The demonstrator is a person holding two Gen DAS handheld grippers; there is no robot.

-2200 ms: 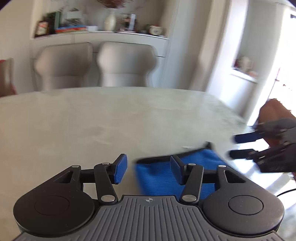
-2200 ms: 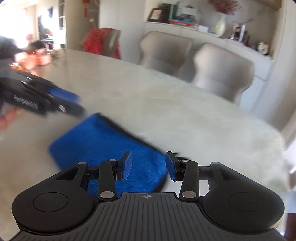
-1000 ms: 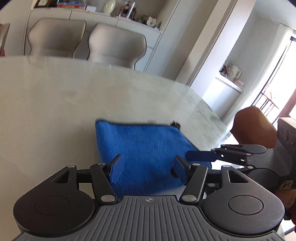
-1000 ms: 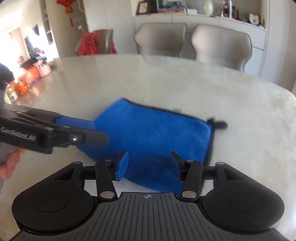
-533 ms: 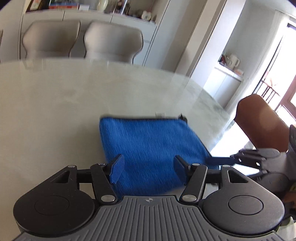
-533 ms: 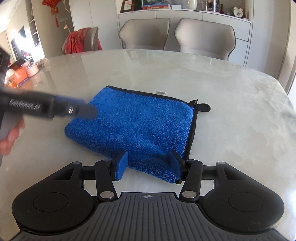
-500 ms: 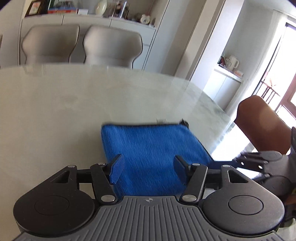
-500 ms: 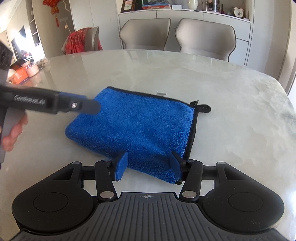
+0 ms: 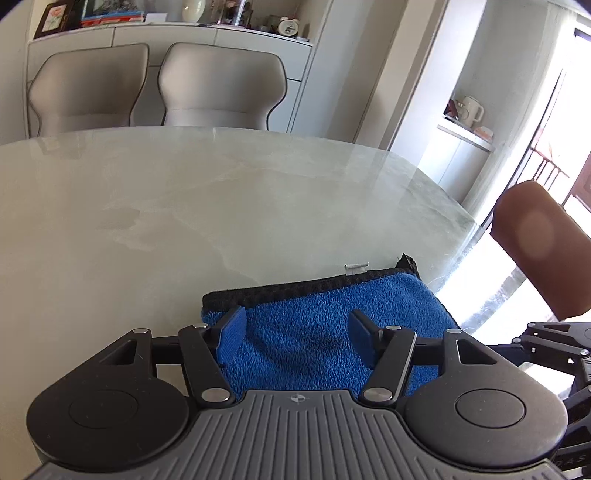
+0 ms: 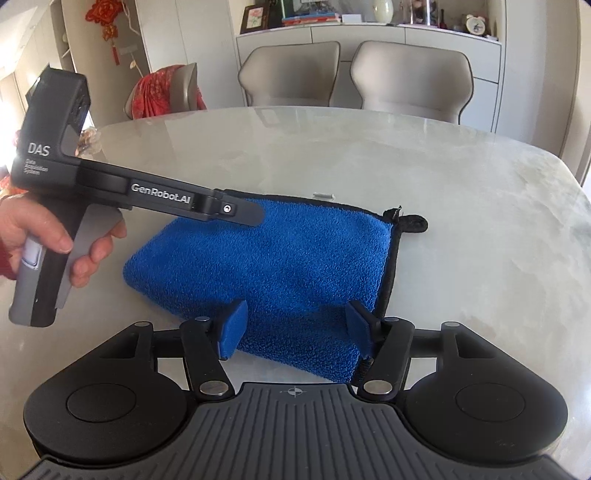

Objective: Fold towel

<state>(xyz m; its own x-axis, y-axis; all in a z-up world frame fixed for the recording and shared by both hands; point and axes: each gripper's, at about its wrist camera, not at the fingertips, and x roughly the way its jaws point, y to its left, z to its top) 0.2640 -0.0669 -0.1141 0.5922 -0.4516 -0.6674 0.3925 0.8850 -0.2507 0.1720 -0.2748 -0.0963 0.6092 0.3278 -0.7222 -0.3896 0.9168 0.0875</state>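
Note:
A blue towel (image 10: 280,258) with black edging lies folded flat on the pale marble table (image 10: 480,221); its hanging loop (image 10: 413,223) points right. It also shows in the left wrist view (image 9: 325,325). My left gripper (image 9: 297,334) is open and empty, hovering over the towel's left end; its body shows in the right wrist view (image 10: 166,201), held above the towel. My right gripper (image 10: 295,325) is open and empty over the towel's near edge; part of it shows in the left wrist view (image 9: 550,347).
Two grey chairs (image 10: 354,74) stand at the table's far side before a white sideboard (image 10: 369,29). A chair with a red cloth (image 10: 166,92) is at the left. A brown chair (image 9: 539,251) stands beyond the table's right edge (image 9: 454,236).
The left gripper has drawn nearer over the towel's left end. The right gripper has pulled back a little. The towel lies still, and both grippers stay open.

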